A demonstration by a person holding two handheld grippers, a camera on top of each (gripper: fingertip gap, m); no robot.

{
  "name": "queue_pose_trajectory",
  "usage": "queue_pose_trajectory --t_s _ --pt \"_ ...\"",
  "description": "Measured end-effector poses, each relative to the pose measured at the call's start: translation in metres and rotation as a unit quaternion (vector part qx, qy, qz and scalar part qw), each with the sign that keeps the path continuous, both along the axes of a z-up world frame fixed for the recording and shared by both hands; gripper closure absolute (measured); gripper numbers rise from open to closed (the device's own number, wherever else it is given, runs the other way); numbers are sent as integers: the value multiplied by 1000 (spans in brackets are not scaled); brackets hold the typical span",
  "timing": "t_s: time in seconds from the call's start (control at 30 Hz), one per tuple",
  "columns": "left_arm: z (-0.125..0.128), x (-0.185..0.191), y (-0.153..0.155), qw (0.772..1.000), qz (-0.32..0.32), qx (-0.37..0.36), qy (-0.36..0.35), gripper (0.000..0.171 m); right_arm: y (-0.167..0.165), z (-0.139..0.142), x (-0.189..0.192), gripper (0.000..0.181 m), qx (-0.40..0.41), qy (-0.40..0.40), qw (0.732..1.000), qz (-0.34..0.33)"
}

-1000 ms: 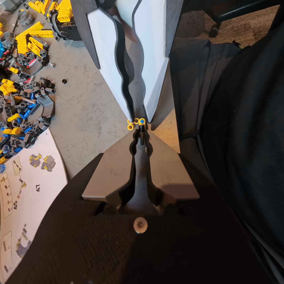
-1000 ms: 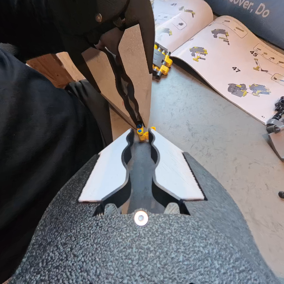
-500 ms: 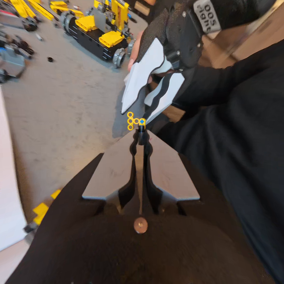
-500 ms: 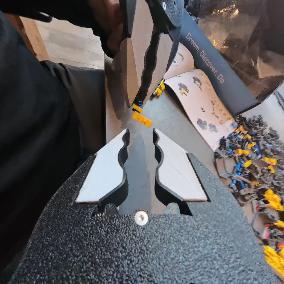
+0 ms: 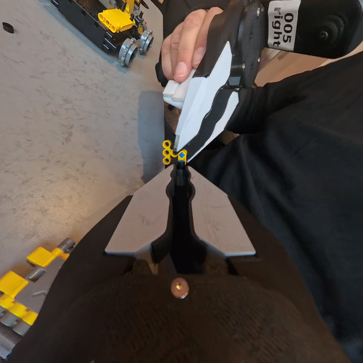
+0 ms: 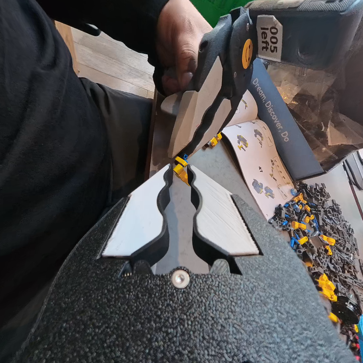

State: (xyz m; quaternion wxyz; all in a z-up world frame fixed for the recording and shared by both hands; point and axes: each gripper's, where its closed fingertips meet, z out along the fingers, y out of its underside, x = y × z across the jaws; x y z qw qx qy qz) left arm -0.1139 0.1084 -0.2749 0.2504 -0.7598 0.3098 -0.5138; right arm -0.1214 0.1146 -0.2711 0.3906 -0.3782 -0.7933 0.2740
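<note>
In the left wrist view my left gripper [image 5: 180, 167] is shut on a short black axle [image 5: 180, 176]. A small yellow T-shaped beam [image 5: 167, 152] with a blue pin sits on the axle's end. My right gripper [image 5: 182, 153], with white fingers, comes down from the upper right and its tips straddle the beam. In the right wrist view my right gripper [image 6: 179, 167] has its fingers closed in on the yellow beam [image 6: 180, 172], with a narrow gap behind the tips. The left gripper [image 6: 181, 154] meets it from above. Both are held above the grey table's edge, over a dark-clothed lap.
A yellow and black toy vehicle [image 5: 117, 25] stands at the back of the table. An open instruction booklet [image 6: 261, 163], a dark box [image 6: 284, 125] and a pile of loose parts [image 6: 318, 225] lie to the right. A yellow-grey assembly [image 5: 19, 284] lies near left.
The right gripper let go of the beam and opened wide half a second ago. It has now come back and closed in on the beam held by the left gripper.
</note>
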Motion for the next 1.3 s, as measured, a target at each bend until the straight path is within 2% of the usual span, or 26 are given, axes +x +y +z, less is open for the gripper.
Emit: queue_pose_trajectory --t_s 0.1,0.27,0.47,0.57,0.73,0.87,0.97,1.1,1.3 --pt "-3 -3 9 999 25 17 21 167 8 -4 -2 169 -25 -3 999 -29" --pt "-7 -9 21 987 58 111 105 166 17 -12 -5 170 -85 -9 994 -73" --pt "-14 -11 24 971 58 171 156 165 18 -15 -6 171 -152 -18 983 -96" --pt "-15 -8 17 979 37 147 134 165 12 -16 -3 170 -156 -17 984 -80" --pt "2 -1 -5 998 -32 51 24 166 -8 0 3 170 -76 18 997 -12" --pt "8 2 -12 997 -71 20 10 167 -14 7 6 170 -42 20 999 12" --pt "11 4 -16 995 -92 28 13 167 -12 6 5 154 -77 11 997 8" --pt "13 7 -22 993 -111 48 17 167 -24 10 9 160 -152 20 987 45" --pt "18 12 -27 990 -130 55 -2 167 -34 19 10 166 -174 41 981 79"
